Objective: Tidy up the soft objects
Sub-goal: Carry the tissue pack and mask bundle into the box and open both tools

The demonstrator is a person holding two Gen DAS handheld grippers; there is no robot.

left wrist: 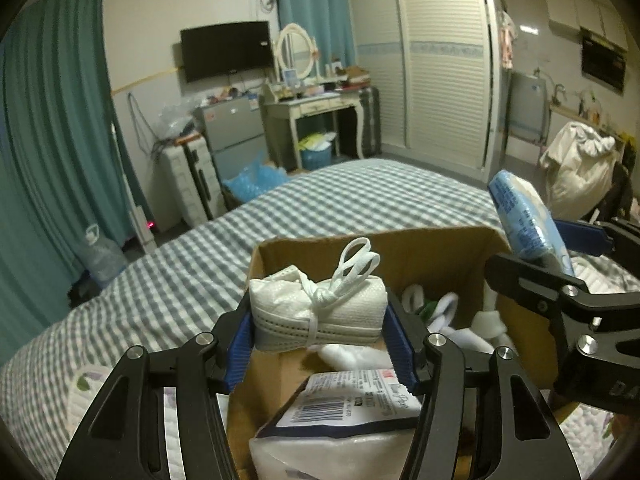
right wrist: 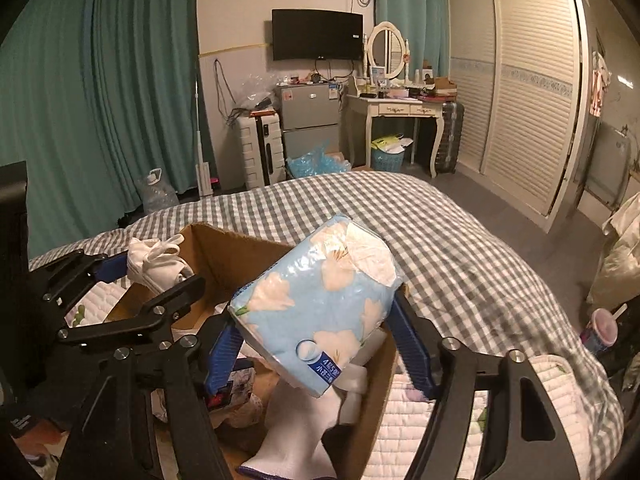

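My left gripper [left wrist: 320,334] is shut on a white bundle of face masks [left wrist: 320,312] tied with white string, held over the open cardboard box [left wrist: 420,248]. My right gripper [right wrist: 320,340] is shut on a light blue floral tissue pack [right wrist: 320,300], also above the box [right wrist: 224,248]. In the left wrist view the tissue pack [left wrist: 524,224] and right gripper [left wrist: 560,256] show at the right. In the right wrist view the mask bundle [right wrist: 156,262] and left gripper [right wrist: 148,276] show at the left. The box holds white soft items [left wrist: 452,320] and a wrapped white pack with a barcode label [left wrist: 340,420].
The box sits on a bed with a grey checked cover [left wrist: 320,204] and a quilted floral pad [right wrist: 552,392]. Beyond the bed stand a suitcase [right wrist: 256,148], a small fridge [right wrist: 308,120], a dressing table [right wrist: 400,108] and a white wardrobe [right wrist: 532,92]. A cup [right wrist: 600,330] stands at the right.
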